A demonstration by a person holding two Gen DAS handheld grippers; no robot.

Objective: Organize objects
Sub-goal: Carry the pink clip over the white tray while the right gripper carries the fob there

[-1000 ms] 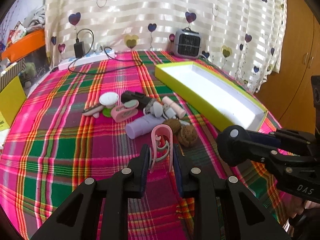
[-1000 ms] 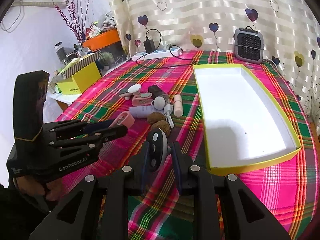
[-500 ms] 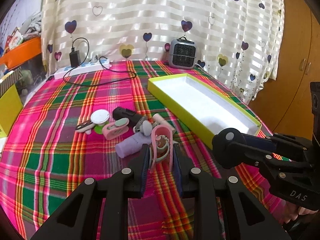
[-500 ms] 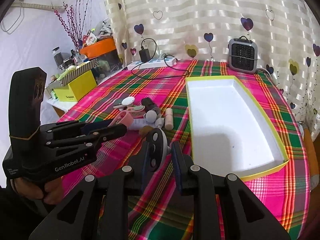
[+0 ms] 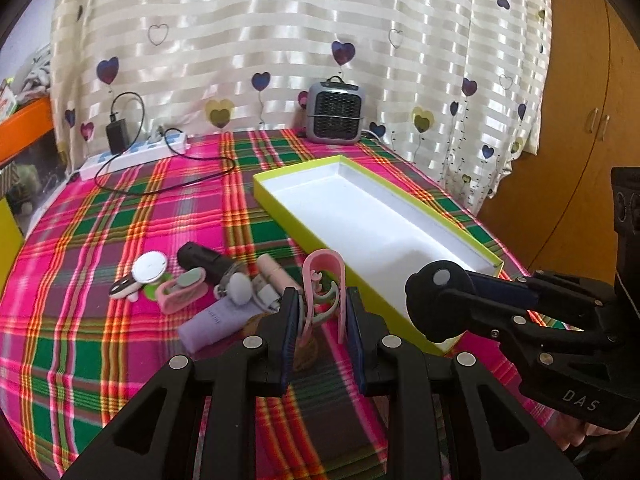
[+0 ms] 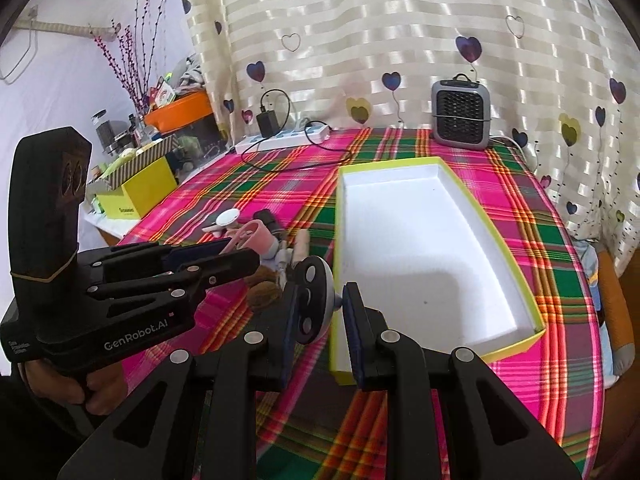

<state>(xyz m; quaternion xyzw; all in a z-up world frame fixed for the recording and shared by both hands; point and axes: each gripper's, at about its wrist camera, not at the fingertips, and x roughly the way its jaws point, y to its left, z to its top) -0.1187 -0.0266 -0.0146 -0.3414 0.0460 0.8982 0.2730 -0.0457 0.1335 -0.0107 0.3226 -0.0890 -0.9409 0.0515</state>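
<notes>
Pink clip [image 5: 322, 286]: clamped upright in the left gripper [image 5: 323, 320], above the pile.
Round gadget [image 6: 314, 300]: pinched in the right gripper [image 6: 320, 314], at the tray's near-left edge.
Tray [image 6: 532, 312]: white inside, nothing in it, right of the pile [image 5: 224, 292].
Handling: carry both over the rim, lower, then release.
Change: both grippers moved up and toward the tray; grips unchanged.
</notes>
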